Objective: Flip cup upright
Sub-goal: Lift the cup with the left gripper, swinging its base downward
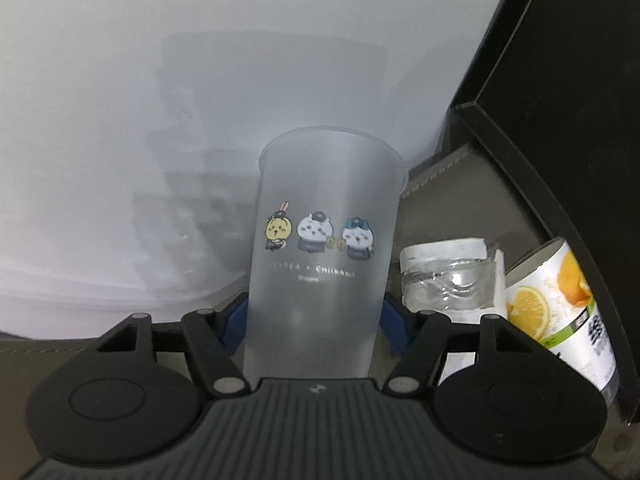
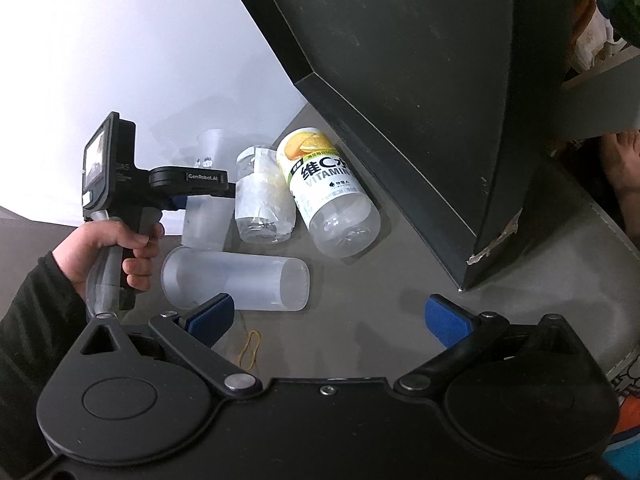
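Observation:
A frosted plastic cup with cartoon figures (image 1: 324, 248) stands upright, rim up, between the blue pads of my left gripper (image 1: 314, 320), which is shut on its lower part. In the right wrist view the same cup (image 2: 208, 216) shows behind the left gripper's body (image 2: 188, 180), its base on the grey table. A second frosted cup (image 2: 236, 278) lies on its side on the table, just beyond my right gripper (image 2: 328, 316), which is open and empty with its left pad (image 2: 210, 314) near that cup.
A clear jar with a white label (image 2: 262, 196) and a vitamin C bottle (image 2: 326, 196) lie on their sides beside the cups. A large black box (image 2: 420, 100) looms at right. A rubber band (image 2: 250, 348) lies on the grey table (image 2: 380, 300). A white wall is behind.

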Demonstrator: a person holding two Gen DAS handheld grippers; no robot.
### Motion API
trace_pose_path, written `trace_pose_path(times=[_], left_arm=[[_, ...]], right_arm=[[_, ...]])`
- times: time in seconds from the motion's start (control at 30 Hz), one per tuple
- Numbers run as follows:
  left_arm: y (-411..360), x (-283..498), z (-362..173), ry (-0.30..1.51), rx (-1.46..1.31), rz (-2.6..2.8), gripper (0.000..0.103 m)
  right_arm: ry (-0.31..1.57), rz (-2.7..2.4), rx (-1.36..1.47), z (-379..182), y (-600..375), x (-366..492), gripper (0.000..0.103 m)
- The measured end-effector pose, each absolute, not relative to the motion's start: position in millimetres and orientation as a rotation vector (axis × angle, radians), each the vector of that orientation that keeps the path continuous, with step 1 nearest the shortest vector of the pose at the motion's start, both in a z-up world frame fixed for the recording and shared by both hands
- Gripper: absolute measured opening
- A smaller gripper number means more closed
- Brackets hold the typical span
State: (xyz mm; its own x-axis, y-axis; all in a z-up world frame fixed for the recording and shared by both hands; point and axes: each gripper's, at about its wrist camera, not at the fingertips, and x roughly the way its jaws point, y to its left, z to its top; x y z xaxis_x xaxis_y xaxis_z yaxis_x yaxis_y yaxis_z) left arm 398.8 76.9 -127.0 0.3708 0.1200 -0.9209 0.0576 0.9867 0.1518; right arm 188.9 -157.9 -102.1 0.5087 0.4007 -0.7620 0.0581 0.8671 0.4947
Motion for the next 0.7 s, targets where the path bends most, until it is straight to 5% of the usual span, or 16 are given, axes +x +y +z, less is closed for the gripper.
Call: trace_pose_path(times=[0.7], left_arm=[[69, 315, -47, 1.073, 0.08, 0.075, 0.066]], right_arm=[[0.941, 0.244, 0.539, -83, -163, 176, 0.103]])
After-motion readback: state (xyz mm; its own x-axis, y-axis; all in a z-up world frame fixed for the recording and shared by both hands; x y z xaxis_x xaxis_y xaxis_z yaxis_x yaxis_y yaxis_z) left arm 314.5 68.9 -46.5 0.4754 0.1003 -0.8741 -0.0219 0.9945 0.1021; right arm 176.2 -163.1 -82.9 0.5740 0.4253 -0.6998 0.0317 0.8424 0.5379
